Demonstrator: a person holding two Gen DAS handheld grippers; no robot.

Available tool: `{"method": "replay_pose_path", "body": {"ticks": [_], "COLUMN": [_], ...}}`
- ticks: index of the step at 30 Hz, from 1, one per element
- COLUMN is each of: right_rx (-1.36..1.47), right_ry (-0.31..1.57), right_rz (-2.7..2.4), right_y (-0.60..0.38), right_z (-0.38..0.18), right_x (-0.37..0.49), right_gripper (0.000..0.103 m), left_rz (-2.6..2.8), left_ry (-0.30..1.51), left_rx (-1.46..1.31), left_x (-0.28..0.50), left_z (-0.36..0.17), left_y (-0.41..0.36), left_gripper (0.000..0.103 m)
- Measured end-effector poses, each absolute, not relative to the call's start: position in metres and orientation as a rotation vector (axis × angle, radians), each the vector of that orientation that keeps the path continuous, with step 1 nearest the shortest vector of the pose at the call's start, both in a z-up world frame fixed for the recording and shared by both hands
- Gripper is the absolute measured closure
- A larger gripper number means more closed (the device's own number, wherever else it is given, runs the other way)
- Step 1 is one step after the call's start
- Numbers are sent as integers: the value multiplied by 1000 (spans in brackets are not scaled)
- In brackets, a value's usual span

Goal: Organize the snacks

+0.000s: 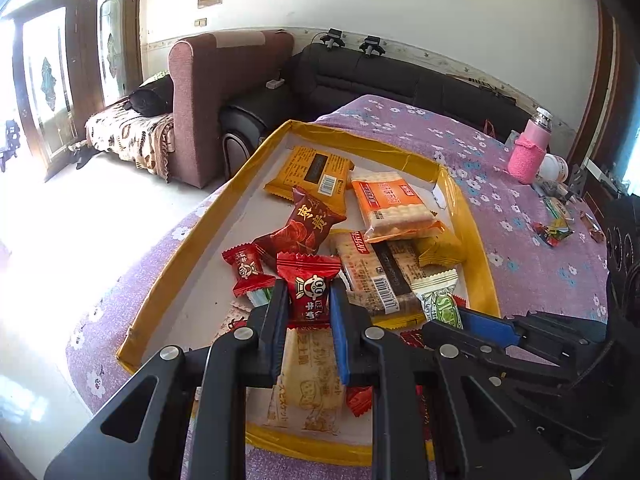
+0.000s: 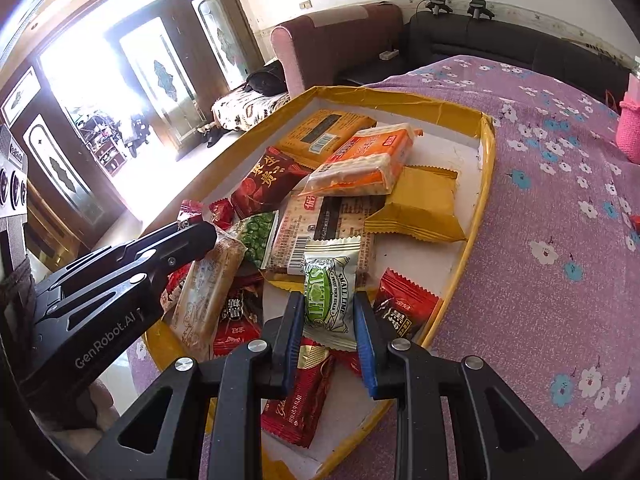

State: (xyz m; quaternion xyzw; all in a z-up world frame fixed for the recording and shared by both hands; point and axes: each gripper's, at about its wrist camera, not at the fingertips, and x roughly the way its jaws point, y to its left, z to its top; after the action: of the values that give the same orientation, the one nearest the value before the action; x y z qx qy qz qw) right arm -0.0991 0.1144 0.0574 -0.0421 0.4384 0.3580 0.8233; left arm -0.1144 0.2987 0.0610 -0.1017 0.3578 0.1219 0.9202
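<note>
A shallow tray with a yellow rim (image 1: pixel 224 196) (image 2: pixel 486 168) lies on the purple flowered cloth and holds several snack packets. My left gripper (image 1: pixel 309 300) is shut on a red candy packet (image 1: pixel 308 290) and holds it just above the tray's near part. My right gripper (image 2: pixel 327 312) is shut on a green and white lime candy packet (image 2: pixel 330 288), also over the tray; it shows at the right of the left wrist view (image 1: pixel 438 300). Orange cracker packs (image 1: pixel 390 204) (image 2: pixel 360 164) and a dark red packet (image 1: pixel 308 228) lie in the tray.
A pink bottle (image 1: pixel 530 148) and loose wrappers (image 1: pixel 554 232) sit on the cloth at the far right. A brown sofa (image 1: pixel 224 92) and a black sofa (image 1: pixel 380 76) stand behind the table. The table's left edge drops to the floor.
</note>
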Motion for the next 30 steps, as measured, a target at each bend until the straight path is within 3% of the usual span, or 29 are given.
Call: {"method": "replay_pose_path", "body": {"ticks": [16, 18, 20, 23, 30], "right_rx": [-88, -78, -62, -38, 20], "right_ry": [940, 944, 951, 945, 885], "right_rz": [776, 778, 776, 777, 764], "right_y": [120, 119, 117, 111, 85], "right_z": [54, 55, 55, 61, 82], "right_x": [-111, -112, -112, -115, -128], "right_gripper": [76, 75, 72, 59, 54], "left_rz": [293, 292, 299, 307, 374], "left_ry": [718, 714, 707, 687, 629], "left_rx": [-213, -209, -196, -184, -159], "left_x": [-115, -115, -116, -123, -139], "left_z": [63, 65, 67, 74, 96], "left_y": [311, 310, 308, 306, 298], "left_gripper": [85, 80, 61, 53, 31]}}
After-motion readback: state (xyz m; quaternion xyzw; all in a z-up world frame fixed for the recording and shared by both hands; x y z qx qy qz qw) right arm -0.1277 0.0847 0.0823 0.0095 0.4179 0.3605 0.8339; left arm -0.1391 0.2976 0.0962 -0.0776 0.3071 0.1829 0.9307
